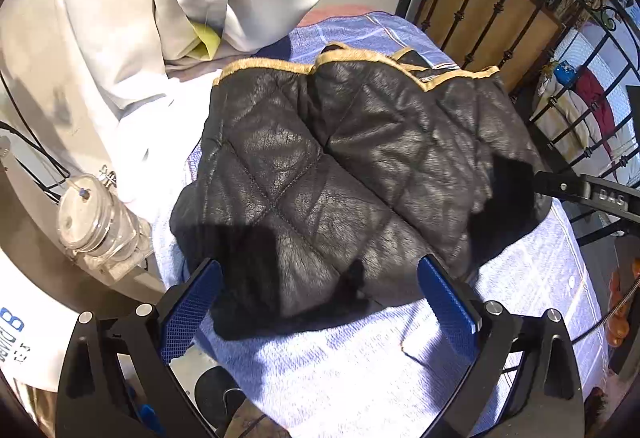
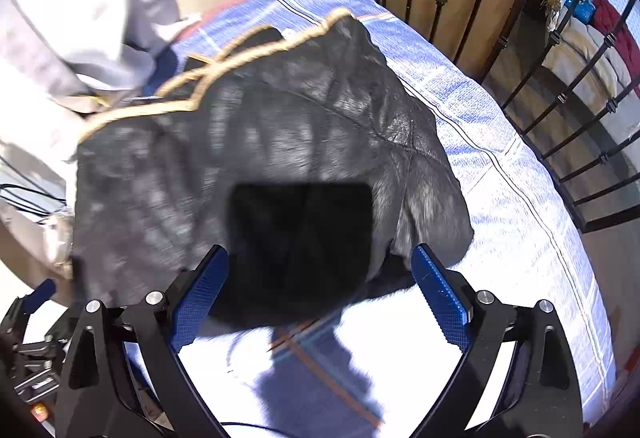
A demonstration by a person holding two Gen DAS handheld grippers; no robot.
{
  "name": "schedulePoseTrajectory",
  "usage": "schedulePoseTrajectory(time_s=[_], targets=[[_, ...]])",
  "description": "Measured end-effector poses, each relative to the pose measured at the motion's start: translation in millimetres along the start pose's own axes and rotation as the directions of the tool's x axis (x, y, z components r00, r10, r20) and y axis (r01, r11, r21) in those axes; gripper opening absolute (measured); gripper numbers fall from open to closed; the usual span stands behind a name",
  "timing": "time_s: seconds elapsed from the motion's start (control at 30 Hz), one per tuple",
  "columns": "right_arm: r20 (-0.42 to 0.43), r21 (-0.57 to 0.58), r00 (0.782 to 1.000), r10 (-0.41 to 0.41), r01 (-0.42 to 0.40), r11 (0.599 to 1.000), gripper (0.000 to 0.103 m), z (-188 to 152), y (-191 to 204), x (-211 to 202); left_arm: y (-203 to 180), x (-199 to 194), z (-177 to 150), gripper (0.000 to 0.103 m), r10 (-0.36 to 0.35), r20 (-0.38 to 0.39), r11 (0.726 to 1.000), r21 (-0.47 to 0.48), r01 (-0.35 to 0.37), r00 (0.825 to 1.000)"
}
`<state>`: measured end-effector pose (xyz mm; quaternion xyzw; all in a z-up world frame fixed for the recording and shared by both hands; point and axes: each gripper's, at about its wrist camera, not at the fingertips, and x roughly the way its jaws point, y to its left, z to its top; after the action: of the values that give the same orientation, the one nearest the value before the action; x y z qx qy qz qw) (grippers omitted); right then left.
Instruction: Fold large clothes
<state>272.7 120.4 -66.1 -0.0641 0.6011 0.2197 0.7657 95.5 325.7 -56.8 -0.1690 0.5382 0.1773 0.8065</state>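
A black quilted leather jacket (image 1: 340, 166) with tan fur trim lies folded in a bundle on a light blue checked cloth (image 1: 360, 370). My left gripper (image 1: 320, 298) hovers over the jacket's near edge, its blue pads (image 1: 192, 310) spread wide with nothing pressed between them. In the right wrist view the same jacket (image 2: 248, 158) fills the middle, slightly blurred. My right gripper (image 2: 320, 290) stands open above the jacket's near right corner, pads (image 2: 440, 298) clear of the fabric. The right gripper's black finger (image 1: 592, 194) shows at the right edge of the left wrist view.
A person's pale grey garment (image 1: 120, 38) hangs at the left. A clear plastic jar (image 1: 96, 222) stands by the cloth's left edge. A black iron railing (image 2: 560, 98) runs along the right, beyond the cloth (image 2: 500, 178). Cables trail at the left.
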Motion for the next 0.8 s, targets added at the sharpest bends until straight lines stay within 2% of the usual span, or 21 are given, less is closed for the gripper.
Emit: schedulePoseTrajectory(time_s=[0.13,0.27,0.33,0.63,0.7,0.8], targets=[[0.018,-0.053,1.0,0.024,-0.023,0.998,0.092,-13,19,-39,-6,-24,4,0.097,0.001,-0.004,1.0,0.005,-0.001,1.0],[0.057,-0.134,0.998,-0.009,0.017,0.991,0.092,-31,41,-76,-8,-35,1,0.097,-0.014,-0.046,1.0,-0.008,0.014,0.999],[0.05,-0.148,0.999,-0.021,0.028,0.989,0.092,-37,47,-85,-11,-38,-1,0.097,-0.025,-0.06,1.0,-0.005,0.025,0.998],[0.032,-0.201,0.993,-0.115,0.119,0.972,0.092,-57,67,-83,-19,-43,-18,0.097,0.04,-0.083,0.999,0.011,-0.039,0.996],[0.024,-0.202,0.993,-0.117,0.119,0.972,0.092,-58,69,-81,-17,-45,-20,0.097,0.057,-0.087,0.998,-0.005,-0.058,0.995],[0.018,-0.202,0.993,-0.12,0.121,0.972,0.092,-59,70,-78,-14,-44,-22,0.097,0.048,-0.099,0.999,-0.013,-0.049,0.994]])
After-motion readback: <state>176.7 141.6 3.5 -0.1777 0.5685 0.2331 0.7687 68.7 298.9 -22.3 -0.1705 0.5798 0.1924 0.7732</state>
